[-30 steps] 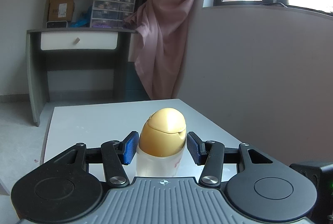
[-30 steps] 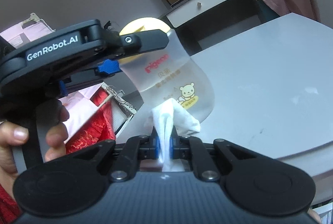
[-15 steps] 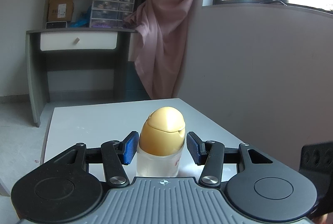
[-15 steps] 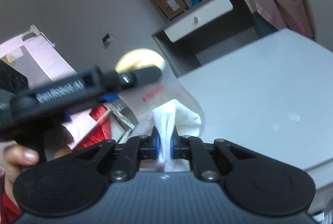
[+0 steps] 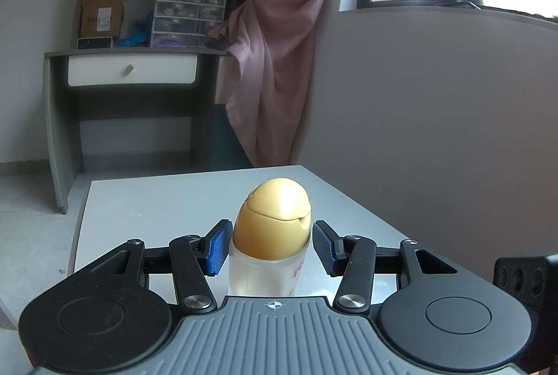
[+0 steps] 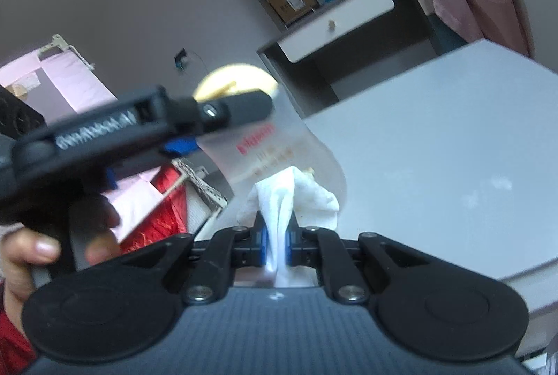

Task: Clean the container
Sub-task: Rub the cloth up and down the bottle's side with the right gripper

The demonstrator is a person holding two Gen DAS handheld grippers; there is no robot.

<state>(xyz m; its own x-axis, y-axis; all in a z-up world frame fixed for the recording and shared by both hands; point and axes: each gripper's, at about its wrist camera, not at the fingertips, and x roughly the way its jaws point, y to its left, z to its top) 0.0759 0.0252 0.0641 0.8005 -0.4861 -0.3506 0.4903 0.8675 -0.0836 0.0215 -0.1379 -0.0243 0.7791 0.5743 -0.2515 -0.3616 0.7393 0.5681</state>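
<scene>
Between the spread pads of the left claw (image 5: 272, 244) stands a clear bottle (image 5: 266, 274) with a yellow cap (image 5: 273, 219), upright over the table (image 5: 174, 200); contents cannot be made out. From the right wrist, the right claw (image 6: 275, 240) is clenched on a white cloth (image 6: 289, 197) pressed against the bottle's blurred side.

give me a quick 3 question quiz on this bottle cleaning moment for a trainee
1. True or false: the right gripper is shut on a white wipe.
2. What colour is the bottle's cap?
3. Do the left gripper pads visibly squeeze the bottle? A yes, B no, they sit open on either side.

Key
1. True
2. Golden yellow
3. B
</scene>
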